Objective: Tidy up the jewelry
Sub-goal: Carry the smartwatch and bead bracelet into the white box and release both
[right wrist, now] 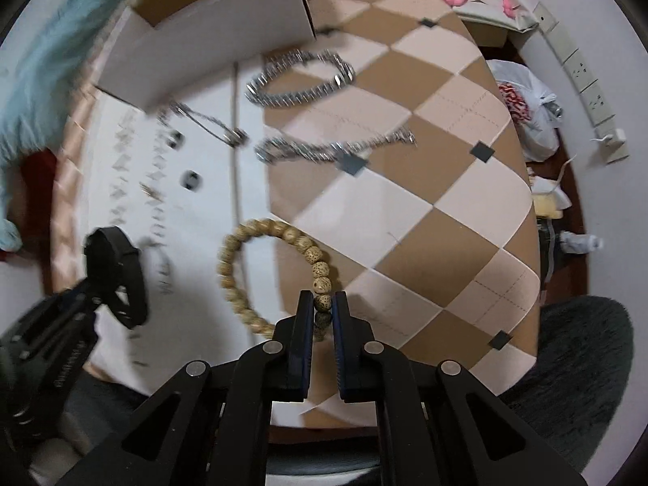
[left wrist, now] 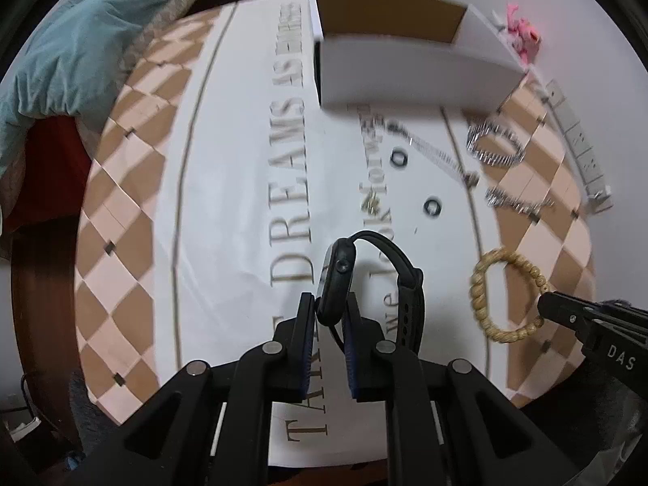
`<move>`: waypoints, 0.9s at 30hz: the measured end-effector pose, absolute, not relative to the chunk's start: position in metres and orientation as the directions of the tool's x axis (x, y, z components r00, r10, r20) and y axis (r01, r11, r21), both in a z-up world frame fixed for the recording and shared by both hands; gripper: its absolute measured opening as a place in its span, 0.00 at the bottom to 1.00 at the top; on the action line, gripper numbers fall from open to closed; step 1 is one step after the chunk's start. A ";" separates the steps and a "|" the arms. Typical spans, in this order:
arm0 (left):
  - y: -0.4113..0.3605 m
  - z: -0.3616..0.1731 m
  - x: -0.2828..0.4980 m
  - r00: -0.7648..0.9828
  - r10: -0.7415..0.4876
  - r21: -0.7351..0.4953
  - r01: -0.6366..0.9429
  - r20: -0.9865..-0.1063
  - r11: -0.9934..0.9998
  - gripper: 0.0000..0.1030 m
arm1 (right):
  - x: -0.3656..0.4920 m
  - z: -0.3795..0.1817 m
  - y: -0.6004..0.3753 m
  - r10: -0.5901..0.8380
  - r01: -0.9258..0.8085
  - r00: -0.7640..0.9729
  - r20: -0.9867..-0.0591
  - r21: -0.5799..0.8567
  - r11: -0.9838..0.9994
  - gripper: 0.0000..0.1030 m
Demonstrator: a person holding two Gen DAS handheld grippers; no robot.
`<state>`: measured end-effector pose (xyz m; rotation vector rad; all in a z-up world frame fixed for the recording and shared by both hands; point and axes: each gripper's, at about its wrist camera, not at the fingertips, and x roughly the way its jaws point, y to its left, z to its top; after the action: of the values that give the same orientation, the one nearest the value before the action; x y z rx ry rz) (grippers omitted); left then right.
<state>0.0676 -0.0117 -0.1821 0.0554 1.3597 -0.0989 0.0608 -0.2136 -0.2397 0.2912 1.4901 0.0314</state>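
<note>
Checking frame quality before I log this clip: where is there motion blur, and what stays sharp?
Left wrist view: the box and silver chains smear, while the left claw and watch are crisp. Right wrist view: the left side streaks badly, table print and watch included; the right claw and beads stay sharp. Both show fisheye bending.

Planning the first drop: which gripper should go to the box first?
Probably left. The left gripper clamps the black watch almost in line with the white box; the right gripper grips the bead bracelet further aside.
</note>
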 end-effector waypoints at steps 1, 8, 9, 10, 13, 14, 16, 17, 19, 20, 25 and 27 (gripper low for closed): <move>-0.012 -0.176 0.068 0.215 -0.046 -0.025 0.102 -0.975 0.994 0.10 | 0.061 -0.232 -0.214 0.213 0.155 0.102 -0.972 0.227 0.962 0.09; -0.008 -0.127 0.093 0.286 -0.110 -0.084 0.105 -0.952 0.991 0.10 | 0.088 -0.172 -0.207 0.276 0.094 0.206 -0.939 0.300 0.949 0.09; -0.009 -0.121 0.099 0.294 -0.121 -0.093 0.107 -0.948 0.990 0.10 | 0.093 -0.163 -0.206 0.283 0.082 0.221 -0.933 0.307 0.948 0.09; -0.010 -0.116 0.106 0.301 -0.131 -0.102 0.109 -0.945 0.989 0.10 | 0.098 -0.153 -0.205 0.289 0.068 0.237 -0.927 0.313 0.947 0.09; -0.014 -0.102 0.130 0.322 -0.152 -0.120 0.116 -0.935 0.986 0.10 | 0.118 -0.124 -0.202 0.296 0.030 0.284 -0.912 0.317 0.948 0.09; -0.015 -0.099 0.132 0.328 -0.154 -0.122 0.117 -0.932 0.986 0.10 | 0.124 -0.116 -0.201 0.292 0.020 0.301 -0.908 0.312 0.950 0.09; -0.017 -0.092 0.148 0.339 -0.158 -0.123 0.124 -0.927 0.985 0.10 | 0.144 -0.098 -0.200 0.285 0.001 0.333 -0.899 0.303 0.953 0.09; -0.017 -0.088 0.156 0.346 -0.161 -0.125 0.123 -0.924 0.984 0.10 | 0.155 -0.091 -0.200 0.274 -0.008 0.351 -0.895 0.290 0.957 0.09; -0.019 -0.084 0.177 0.357 -0.155 -0.115 0.130 -0.921 0.985 0.10 | 0.177 -0.081 -0.199 0.270 -0.020 0.370 -0.889 0.283 0.959 0.09; -0.018 -0.085 0.186 0.357 -0.156 -0.118 0.126 -0.921 0.985 0.10 | 0.190 -0.079 -0.198 0.273 -0.023 0.372 -0.887 0.285 0.958 0.09; -0.015 -0.095 0.233 0.319 -0.197 -0.176 0.091 -0.927 0.980 0.10 | 0.246 -0.083 -0.194 0.266 -0.028 0.354 -0.897 0.274 0.961 0.09; -0.016 -0.098 0.247 0.308 -0.198 -0.180 0.086 -0.930 0.980 0.11 | 0.264 -0.090 -0.193 0.260 -0.029 0.338 -0.905 0.266 0.964 0.09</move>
<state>0.2466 -0.0162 -0.0980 -0.1028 1.2440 -0.1882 0.2635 -0.1934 -0.0901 0.2169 1.2138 0.1896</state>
